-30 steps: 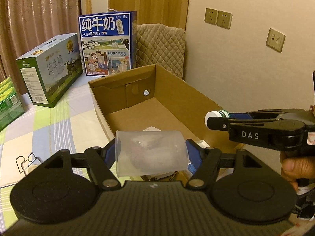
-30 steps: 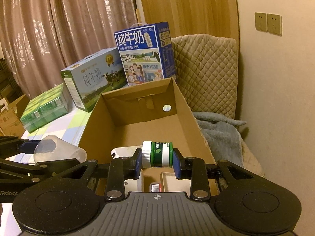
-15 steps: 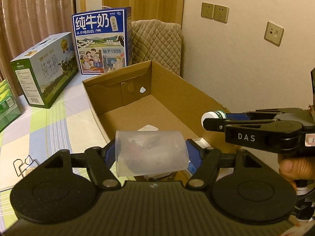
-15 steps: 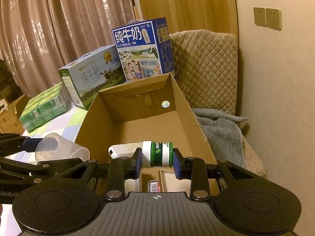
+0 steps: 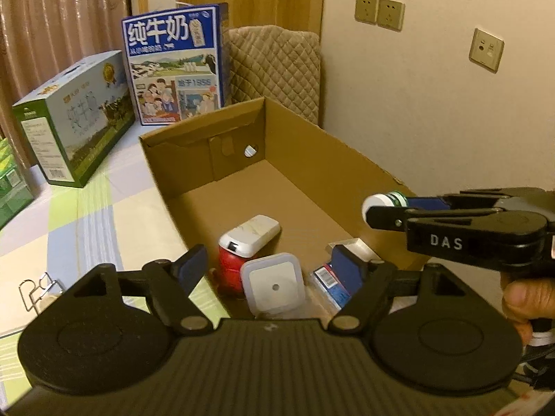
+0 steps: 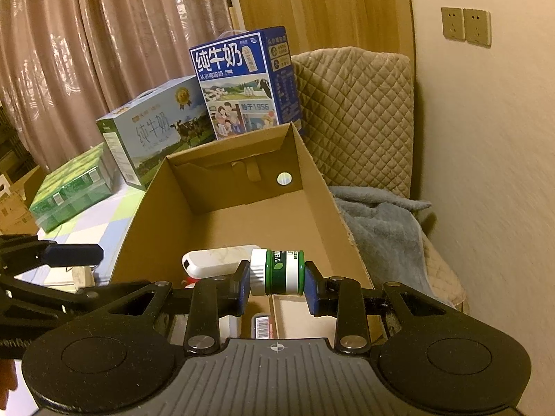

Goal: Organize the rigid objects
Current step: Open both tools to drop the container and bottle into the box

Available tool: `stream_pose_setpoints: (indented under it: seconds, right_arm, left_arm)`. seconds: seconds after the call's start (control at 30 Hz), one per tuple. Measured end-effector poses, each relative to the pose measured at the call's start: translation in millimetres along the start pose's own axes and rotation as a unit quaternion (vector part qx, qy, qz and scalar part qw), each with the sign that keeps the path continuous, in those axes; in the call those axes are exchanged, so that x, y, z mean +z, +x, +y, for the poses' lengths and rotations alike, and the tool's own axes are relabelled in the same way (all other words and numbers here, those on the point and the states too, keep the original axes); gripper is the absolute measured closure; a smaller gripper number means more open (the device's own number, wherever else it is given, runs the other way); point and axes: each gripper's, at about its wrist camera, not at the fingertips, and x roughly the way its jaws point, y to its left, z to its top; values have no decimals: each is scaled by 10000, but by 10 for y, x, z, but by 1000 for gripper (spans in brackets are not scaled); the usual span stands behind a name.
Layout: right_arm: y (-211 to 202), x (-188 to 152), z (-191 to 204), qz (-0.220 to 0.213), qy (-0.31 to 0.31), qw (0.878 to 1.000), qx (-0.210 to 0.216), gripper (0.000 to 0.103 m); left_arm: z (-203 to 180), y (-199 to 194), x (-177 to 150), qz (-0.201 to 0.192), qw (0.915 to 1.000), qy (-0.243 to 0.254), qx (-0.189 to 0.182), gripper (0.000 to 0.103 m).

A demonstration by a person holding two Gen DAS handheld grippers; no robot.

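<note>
Left claw empty, right claw hanging onto the little jar

Our left gripper (image 5: 275, 265) has just been opening and nothing sits between its jaws; below it the clear square container (image 5: 274, 286) lies in the cardboard box (image 5: 312, 159) beside a red bottle with a white cap (image 5: 248, 239). Our right gripper (image 6: 277, 274) is clamped on the green jar with a white lid (image 6: 279, 272), over the box's near end.

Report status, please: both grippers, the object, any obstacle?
Left gripper jaws just opening, empty. Right gripper shut on small green jar with white lid, over brown cardboard box. Red-and-white bottle lies in box near the jar; far end free.
</note>
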Motion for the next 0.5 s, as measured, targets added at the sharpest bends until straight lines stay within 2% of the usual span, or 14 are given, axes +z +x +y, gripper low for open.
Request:
stream_pose_setpoints:
  seconds: [0.3,0.5]
  right_arm:
    - [-22,-26,123,25,-68,9998,164,75]
    - [-32,-13,218,8,-122,9997,229,75]
  left_arm:
    - [284,-181,-103,-105,9988,-266,394,28]
    - [424,-280,-186,-104,9981,-319,527,28]
